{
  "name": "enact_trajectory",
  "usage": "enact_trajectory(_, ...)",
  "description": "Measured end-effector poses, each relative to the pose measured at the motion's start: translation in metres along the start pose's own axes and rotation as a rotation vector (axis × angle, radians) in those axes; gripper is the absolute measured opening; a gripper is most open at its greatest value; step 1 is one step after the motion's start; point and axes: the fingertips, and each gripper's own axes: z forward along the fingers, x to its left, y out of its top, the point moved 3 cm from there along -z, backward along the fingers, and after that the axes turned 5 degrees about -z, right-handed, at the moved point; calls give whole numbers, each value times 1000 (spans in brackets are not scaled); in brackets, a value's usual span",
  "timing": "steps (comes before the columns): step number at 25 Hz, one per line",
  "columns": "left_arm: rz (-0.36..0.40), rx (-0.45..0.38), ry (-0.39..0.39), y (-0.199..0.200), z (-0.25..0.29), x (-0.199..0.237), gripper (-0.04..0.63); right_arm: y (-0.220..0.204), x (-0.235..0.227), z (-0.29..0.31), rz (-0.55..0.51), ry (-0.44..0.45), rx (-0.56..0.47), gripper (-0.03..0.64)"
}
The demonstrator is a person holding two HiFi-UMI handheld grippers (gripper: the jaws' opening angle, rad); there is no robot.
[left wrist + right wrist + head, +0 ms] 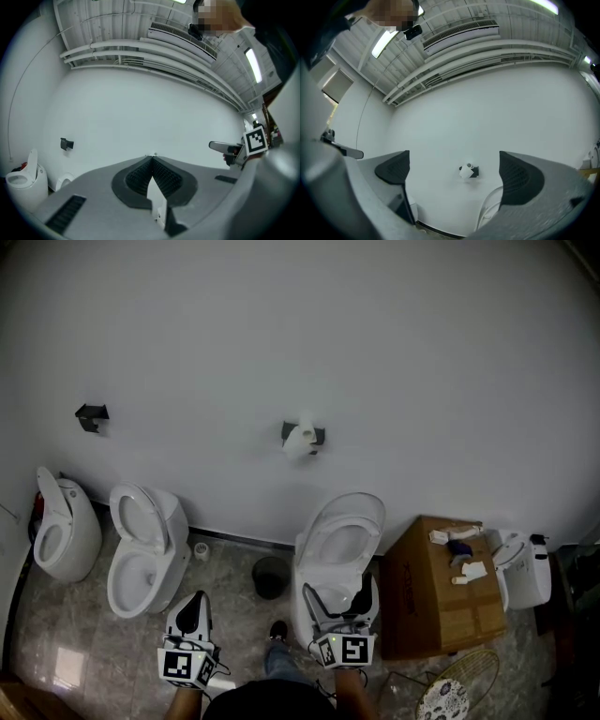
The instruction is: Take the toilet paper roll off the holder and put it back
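One toilet paper roll (299, 440) sits on its holder (317, 435) on the wall, above a toilet (339, 538) and well apart from both tools. The right hand-held gripper (337, 604) is spread wide and empty, the roll framed between its jaws. The left hand-held gripper (194, 607) is pressed together on nothing. Best to approach with the roll centred, then close gently on its soft sides.

This looks like a mock-up or display bathroom, not a home one. Several toilets (141, 554) stand unpartitioned in a row along one bare white wall (375, 352) that carries two paper holders (92, 415). A cardboard box (441, 592) sits on the stone-tiled floor (225, 579), and exposed pipes (140, 47) run under an industrial ceiling.
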Motion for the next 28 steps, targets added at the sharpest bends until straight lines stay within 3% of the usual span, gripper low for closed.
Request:
enact_trajectory(9,11,10,-16,2,78,10,3,-22,-26,71,13,-10,3,572)
enact_trajectory(14,32,-53,-28,0,133,18,3,-31,-46,119,23,-10,3,572)
enact_trajectory(17,23,-19,-38,6,166,10,3,-37,-60,146,27,-4,2,572)
enact_trajectory(21,45,-56,-16,2,204,18,3,-44,-81,183,32,1,-1,572)
enact_trajectory(28,44,-45,2,5,262,18,3,-56,-108,241,36,26,6,572)
